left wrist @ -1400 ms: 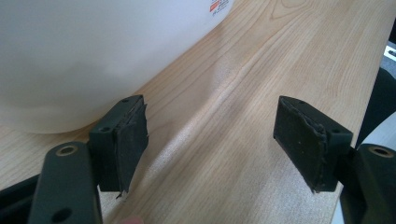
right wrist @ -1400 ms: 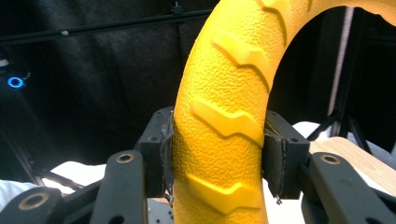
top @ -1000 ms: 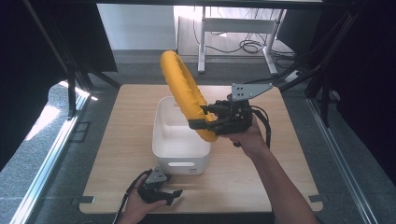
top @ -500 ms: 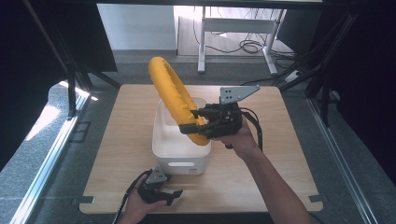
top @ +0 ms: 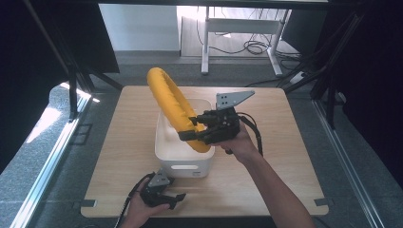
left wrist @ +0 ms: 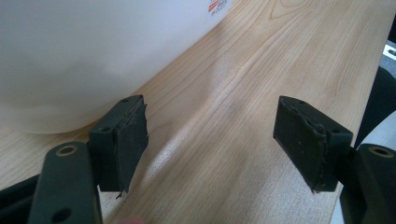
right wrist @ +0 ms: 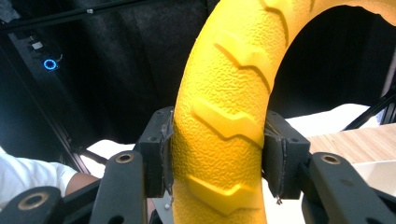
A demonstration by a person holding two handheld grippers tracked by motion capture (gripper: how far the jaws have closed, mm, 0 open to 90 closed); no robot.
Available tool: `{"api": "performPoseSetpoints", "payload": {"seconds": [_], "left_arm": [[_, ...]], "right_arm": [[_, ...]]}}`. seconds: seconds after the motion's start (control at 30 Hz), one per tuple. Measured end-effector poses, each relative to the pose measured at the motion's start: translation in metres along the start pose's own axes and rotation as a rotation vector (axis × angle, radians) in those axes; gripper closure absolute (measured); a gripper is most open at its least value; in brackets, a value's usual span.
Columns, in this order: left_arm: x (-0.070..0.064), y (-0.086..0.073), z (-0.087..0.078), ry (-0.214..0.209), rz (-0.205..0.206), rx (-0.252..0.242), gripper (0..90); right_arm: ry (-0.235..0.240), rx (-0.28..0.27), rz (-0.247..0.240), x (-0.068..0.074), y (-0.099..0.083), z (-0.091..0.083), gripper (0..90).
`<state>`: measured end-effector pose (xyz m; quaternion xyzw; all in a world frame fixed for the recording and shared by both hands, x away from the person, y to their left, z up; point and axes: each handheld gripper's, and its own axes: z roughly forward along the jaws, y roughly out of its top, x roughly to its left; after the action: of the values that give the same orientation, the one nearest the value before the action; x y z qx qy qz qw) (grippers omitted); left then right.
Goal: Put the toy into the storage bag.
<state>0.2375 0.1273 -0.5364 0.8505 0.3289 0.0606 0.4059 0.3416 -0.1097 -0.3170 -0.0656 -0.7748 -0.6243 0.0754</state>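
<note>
Above the white bin [top: 183,159] at the counter's [top: 294,156] middle, my right gripper [top: 197,128] clamps the yellow ring [top: 173,107]; my left gripper [top: 166,197] rests released near the front edge

A white desk frame [top: 237,28] (cables [top: 247,46] beneath) stands beyond the table [top: 294,156].
</note>
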Motion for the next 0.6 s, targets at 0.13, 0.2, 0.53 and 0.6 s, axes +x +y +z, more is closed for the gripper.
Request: {"api": "performPoseSetpoints", "payload": {"seconds": [0.13,0.2,0.53,0.6], "left_arm": [[0.000,0.000,0.000,0.001,0.000,-0.001,26.1],[0.000,0.000,0.000,0.001,0.000,-0.003,26.1],[0.000,0.000,0.000,0.000,-0.002,-0.002,26.2],[0.000,0.000,0.000,-0.001,-0.002,-0.002,26.2]], "right_arm": [[0.010,0.008,-0.001,-0.001,-0.002,0.002,51.2],[0.012,0.011,0.001,-0.002,-0.004,0.003,51.2],[0.010,0.030,0.014,-0.008,-0.012,0.007,51.1],[0.009,0.030,0.020,-0.010,-0.014,0.007,51.1]]}}
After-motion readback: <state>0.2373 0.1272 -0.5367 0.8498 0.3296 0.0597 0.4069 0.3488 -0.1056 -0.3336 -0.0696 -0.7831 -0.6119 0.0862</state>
